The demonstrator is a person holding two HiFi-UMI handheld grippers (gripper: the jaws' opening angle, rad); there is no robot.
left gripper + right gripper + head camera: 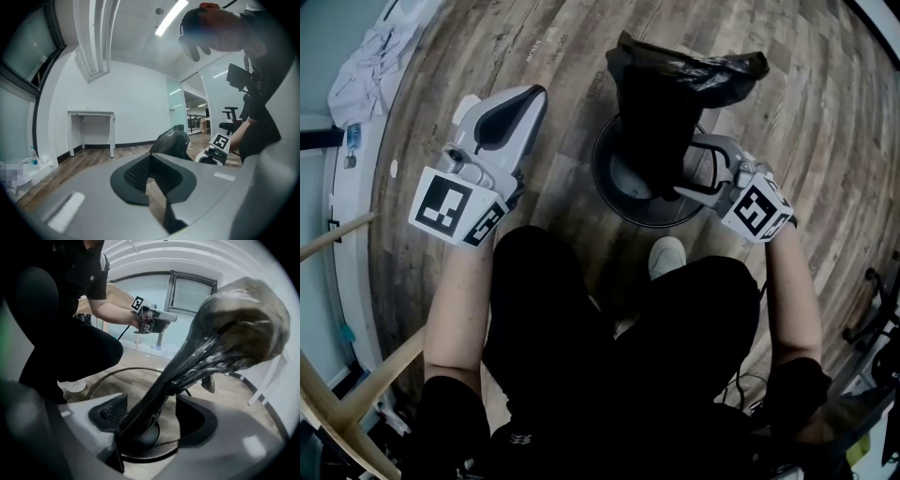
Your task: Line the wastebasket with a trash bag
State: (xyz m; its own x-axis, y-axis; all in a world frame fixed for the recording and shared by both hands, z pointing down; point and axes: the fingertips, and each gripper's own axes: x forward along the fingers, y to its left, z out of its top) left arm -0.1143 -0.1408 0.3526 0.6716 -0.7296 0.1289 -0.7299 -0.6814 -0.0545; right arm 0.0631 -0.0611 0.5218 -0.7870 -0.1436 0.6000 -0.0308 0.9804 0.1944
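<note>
A round wire-mesh wastebasket [605, 192] stands on the wood floor in front of my knees. A black trash bag [675, 84] rises bunched out of it, its crumpled top spread above the rim. My right gripper [689, 167] is at the basket's right side, jaws wide open, with the bag's narrow neck between them. In the right gripper view the bag [225, 333] runs slantwise through the right gripper [154, 416], over the mesh wall [108, 385]. My left gripper [536, 94] is held up left of the basket, shut and empty, apart from the bag [173, 140].
My white shoe [666, 255] sits against the basket's near side. Pale cloth [370, 66] lies by the wall at the upper left, and wooden poles [337, 239] cross the lower left. A white table [91, 115] stands against the far wall, with an office chair [229, 117] beyond.
</note>
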